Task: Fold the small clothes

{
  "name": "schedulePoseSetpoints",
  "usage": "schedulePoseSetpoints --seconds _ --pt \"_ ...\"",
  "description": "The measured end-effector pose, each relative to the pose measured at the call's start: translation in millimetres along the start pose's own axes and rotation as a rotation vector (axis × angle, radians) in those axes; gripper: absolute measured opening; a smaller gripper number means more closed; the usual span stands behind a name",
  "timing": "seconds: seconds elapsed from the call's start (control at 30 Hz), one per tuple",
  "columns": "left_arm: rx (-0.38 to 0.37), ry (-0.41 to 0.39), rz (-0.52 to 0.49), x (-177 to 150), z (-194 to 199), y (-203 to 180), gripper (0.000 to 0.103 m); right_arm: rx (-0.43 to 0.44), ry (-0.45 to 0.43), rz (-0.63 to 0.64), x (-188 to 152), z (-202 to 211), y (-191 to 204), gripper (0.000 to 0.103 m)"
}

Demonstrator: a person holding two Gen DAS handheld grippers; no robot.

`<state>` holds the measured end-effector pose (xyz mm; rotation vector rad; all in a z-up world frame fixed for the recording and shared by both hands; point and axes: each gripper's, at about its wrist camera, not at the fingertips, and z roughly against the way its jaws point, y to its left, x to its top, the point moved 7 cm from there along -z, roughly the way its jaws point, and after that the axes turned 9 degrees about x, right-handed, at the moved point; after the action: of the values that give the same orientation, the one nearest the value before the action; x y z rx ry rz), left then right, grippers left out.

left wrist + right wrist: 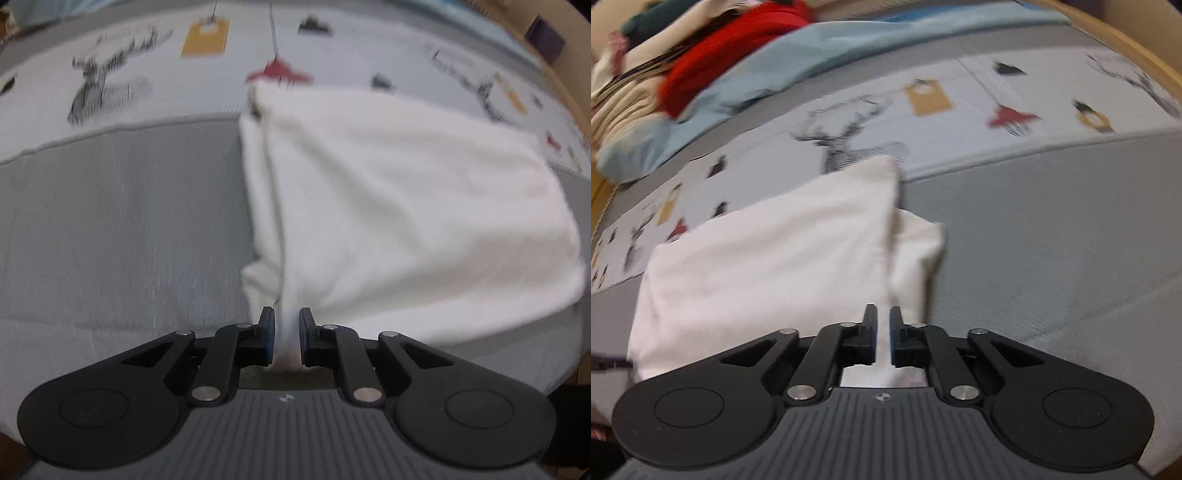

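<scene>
Black-fingered and nearly closed, the left gripper (287, 334) pinched a bunched edge of the white garment (406, 206), with cloth filling the narrow gap between its blue-padded fingers (269, 332). The right gripper (883, 334) did the same at another edge of the garment (768, 254), its jaws drawn almost together with a thin strip of white fabric caught between them.

From each pinch the cloth ran away from the camera and spread out over the grey bed cover (122, 229) — a broad, smooth panel with a second layer showing along one side, where a fold line ran lengthwise. In the right wrist view a smaller flap (918, 254) stuck out beside the main panel.

Beyond the garment lay a pale printed sheet (351, 48) with stag drawings (107, 85), yellow tags and small red shapes; the garment's far corner reached onto it. Farther back in the right wrist view, a light blue blanket (798, 62) lay bunched — and past it a blurred heap with red cloth (713, 55).
</scene>
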<state>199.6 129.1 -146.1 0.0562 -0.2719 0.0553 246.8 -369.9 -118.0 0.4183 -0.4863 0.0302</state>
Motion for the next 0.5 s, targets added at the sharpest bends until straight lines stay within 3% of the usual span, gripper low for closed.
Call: schedulePoseSetpoints --seconds 0.03,0.1,0.2,0.27,0.37,0.5 --pt "-0.011 -0.014 0.007 3 3 -5 0.013 -0.009 0.017 0.014 0 -1 2 0.023" --pt "-0.026 -0.015 0.013 3 2 -11 0.013 -0.059 0.077 0.057 -6 -14 4 0.025" --pt "-0.005 0.056 -0.022 -2 -17 -17 0.013 -0.183 0.230 0.129 -27 -37 -1 0.028" --pt "0.040 0.107 -0.056 -11 -27 -17 0.013 -0.249 0.296 0.151 -39 -43 -6 0.043" --pt "0.031 0.063 -0.034 -6 -16 -16 0.014 -0.278 0.215 0.145 -27 -30 1 0.044" --pt "0.022 -0.082 0.023 2 20 -7 0.034 -0.319 -0.014 0.193 -2 5 31 0.045"
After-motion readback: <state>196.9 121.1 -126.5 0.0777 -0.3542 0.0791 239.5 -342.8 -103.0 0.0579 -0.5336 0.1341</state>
